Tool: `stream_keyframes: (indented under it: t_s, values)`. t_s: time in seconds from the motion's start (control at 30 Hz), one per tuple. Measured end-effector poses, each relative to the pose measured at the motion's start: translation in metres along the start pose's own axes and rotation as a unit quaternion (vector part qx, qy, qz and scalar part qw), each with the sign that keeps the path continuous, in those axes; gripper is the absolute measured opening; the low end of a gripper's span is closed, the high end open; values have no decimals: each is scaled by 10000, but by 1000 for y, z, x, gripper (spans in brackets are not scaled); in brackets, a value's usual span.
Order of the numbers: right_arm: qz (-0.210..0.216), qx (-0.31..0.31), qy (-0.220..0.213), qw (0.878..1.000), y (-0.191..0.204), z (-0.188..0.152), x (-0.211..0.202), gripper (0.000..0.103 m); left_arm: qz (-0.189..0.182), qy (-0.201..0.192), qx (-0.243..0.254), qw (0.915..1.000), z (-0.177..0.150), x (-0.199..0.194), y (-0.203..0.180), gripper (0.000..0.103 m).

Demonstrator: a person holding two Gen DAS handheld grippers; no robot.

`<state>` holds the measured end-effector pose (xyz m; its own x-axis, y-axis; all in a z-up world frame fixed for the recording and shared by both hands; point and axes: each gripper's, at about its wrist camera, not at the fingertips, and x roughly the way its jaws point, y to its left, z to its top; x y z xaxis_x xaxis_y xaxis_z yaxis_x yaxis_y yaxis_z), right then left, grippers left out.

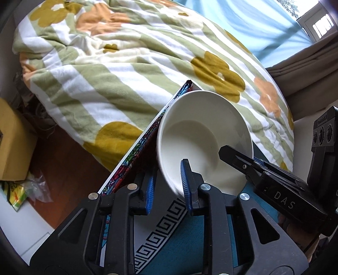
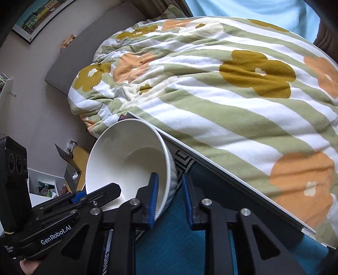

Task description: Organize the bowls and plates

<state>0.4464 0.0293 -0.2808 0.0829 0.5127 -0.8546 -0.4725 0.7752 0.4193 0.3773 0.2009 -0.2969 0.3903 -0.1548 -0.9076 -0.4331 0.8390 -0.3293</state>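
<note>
A white bowl (image 1: 200, 135) is held tilted above a teal mat with a black key-pattern border (image 1: 160, 230). My left gripper (image 1: 168, 186) straddles the bowl's near rim, one blue pad inside, one outside, jaws closed on the wall. My right gripper (image 2: 170, 188) straddles the opposite rim of the same bowl (image 2: 126, 156), jaws closed on it. Each gripper shows in the other's view: the right one (image 1: 274, 179) at the bowl's right, the left one (image 2: 80, 203) at its left.
A floral green-striped quilt (image 1: 126, 74) on a bed lies just behind the board's edge (image 2: 232, 169). A cardboard box (image 1: 12, 143) and plastic wrappers (image 1: 23, 190) sit at the left. A grey wall with a picture (image 2: 40, 17) stands beyond.
</note>
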Motion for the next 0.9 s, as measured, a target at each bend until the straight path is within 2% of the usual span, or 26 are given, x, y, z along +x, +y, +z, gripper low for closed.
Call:
stream_keyframes:
  t_s: [0.3, 0.5, 0.7, 0.9]
  values:
    - [-88, -51, -106, 9999, 5, -2, -3, 17, 154, -56, 129, 9998, -3, -3, -6, 20]
    - [-32, -19, -298, 9996, 7, -8, -22, 17, 150, -209, 279, 9993, -12, -23, -16, 20]
    - [-25, -9, -548, 9985, 12, -25, -61, 17, 101, -448, 464, 9979, -32, -61, -39, 20]
    - [-22, 31, -868, 9962, 13, -65, -123, 17, 18, -733, 747, 9945, -76, -112, -78, 20]
